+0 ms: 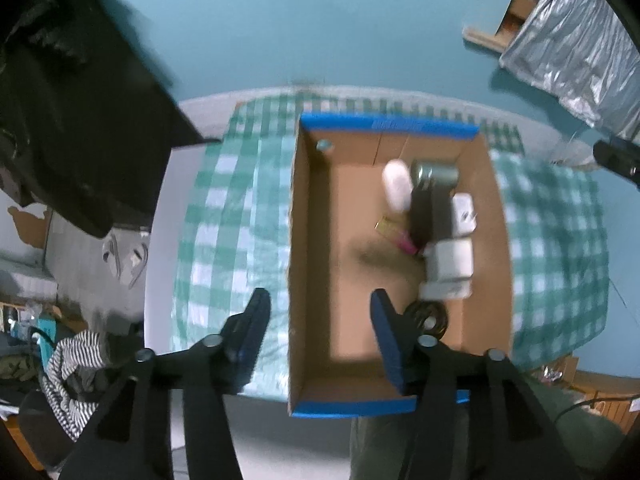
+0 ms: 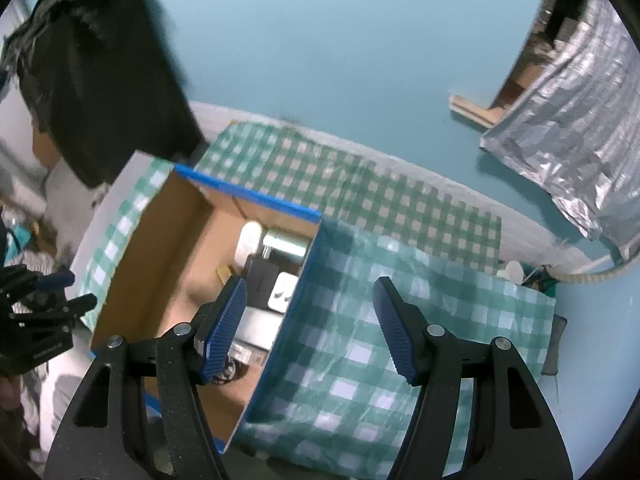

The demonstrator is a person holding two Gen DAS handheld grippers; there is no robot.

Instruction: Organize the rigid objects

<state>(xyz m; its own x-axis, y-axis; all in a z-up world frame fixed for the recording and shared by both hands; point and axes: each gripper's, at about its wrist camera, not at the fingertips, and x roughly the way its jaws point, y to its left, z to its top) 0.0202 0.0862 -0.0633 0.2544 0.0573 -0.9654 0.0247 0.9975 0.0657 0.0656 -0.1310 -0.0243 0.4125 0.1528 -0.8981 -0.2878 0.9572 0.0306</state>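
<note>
Several small rigid things lie bunched along the right-hand wall of the cardboard box (image 1: 312, 240), which sits on a green-checked cloth (image 1: 224, 216) over the pale surface (image 1: 160, 240), toward its far edge. The box is plain corrugated board with blue tape (image 1: 384, 125) along its rims: light, stiff enough to slide, but its walls would buckle under a hard pinch.

Inside, a rounded white bottle (image 1: 397, 186) lies beside a dull metal can (image 1: 436, 172); both look smooth and likely slippery, best taken across the narrow body rather than the ends. A black block (image 1: 428, 216) and two white boxy adapters (image 1: 450, 258) offer flat parallel faces, the easiest holds. Motion blur hides detail, so the small yellow-and-pink item (image 1: 394, 232) may be a packet or a marker.

The left claw (image 1: 320, 308) hangs above the box's near end with its ribbed blue pads spread apart and nothing between them. The right claw (image 2: 310, 300) is likewise parted and empty, straddling the box's right wall.
</note>
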